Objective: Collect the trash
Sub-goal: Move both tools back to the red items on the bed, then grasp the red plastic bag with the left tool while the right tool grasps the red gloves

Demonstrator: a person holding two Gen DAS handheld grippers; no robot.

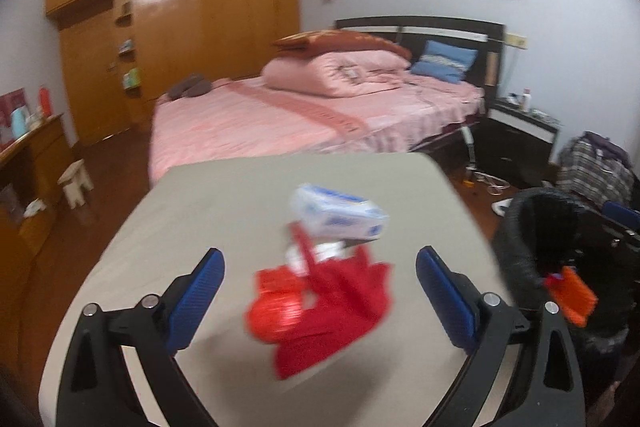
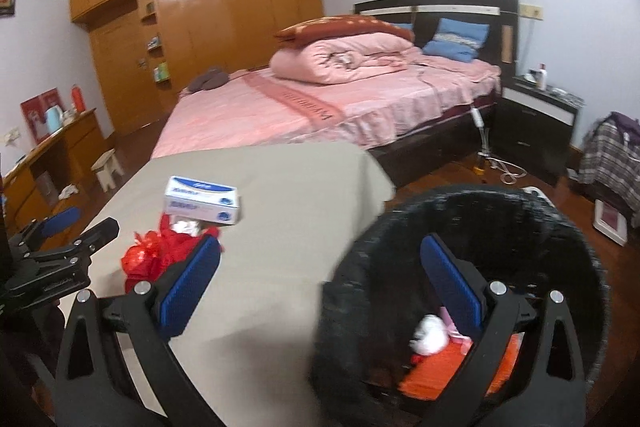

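Left wrist view: the left hand-held gripper [image 1: 320, 291] is spread wide with nothing between its blue pads [image 1: 198, 297], which frame a crumpled red bag [image 1: 320, 307] lying on the beige counter [image 1: 192, 211] in the lower middle of the frame. The picture is blurred here, so whether the pads touch the bag cannot be told; they look apart from it. Just above the bag, a white and blue box [image 1: 340, 213] sits tilted, its lower edge over the bag's upper part. At the right edge stands a black trash bin [image 1: 532, 227] beside the counter, and part of the right hand-held gripper [image 1: 572, 293], holding something orange, shows above its opening. A bed [image 1: 280, 115] with pink covers fills the middle of the frame, with a wooden wardrobe [image 1: 200, 19] at upper left.

Right wrist view: the right hand-held gripper [image 2: 320, 291] also stands released, empty, its right pad over the mouth of the trash bin [image 2: 360, 267] at lower right and its left pad over the counter [image 2: 280, 207]. Inside the bin lie a white crumpled piece [image 2: 430, 335] and something orange [image 2: 436, 375]. The red bag [image 2: 152, 251] sits at left centre on the counter with the box [image 2: 202, 201] just above it. The left hand-held gripper [image 2: 64, 231] shows at the left edge, near the bag.
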